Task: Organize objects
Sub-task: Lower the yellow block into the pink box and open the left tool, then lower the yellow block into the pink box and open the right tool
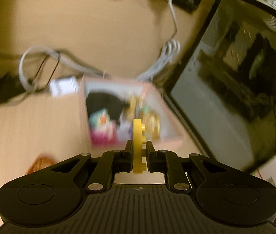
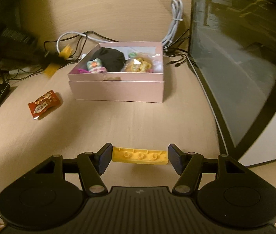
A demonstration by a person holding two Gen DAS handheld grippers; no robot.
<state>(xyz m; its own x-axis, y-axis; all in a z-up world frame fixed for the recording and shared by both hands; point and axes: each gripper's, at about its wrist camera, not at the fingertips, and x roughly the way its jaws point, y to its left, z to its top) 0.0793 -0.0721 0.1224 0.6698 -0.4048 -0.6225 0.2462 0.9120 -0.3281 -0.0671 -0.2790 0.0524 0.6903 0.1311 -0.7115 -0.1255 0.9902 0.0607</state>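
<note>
The left wrist view looks steeply down from above the pink box (image 1: 126,113), close over its open top; the frame is motion-blurred. The right wrist view sits low over the desk (image 2: 138,120), facing forward and level toward the box (image 2: 118,81), farther back. Both views share the box, the white cable (image 1: 169,58) (image 2: 174,27) and the dark glass panel (image 1: 235,81) (image 2: 235,58) at the right.
</note>
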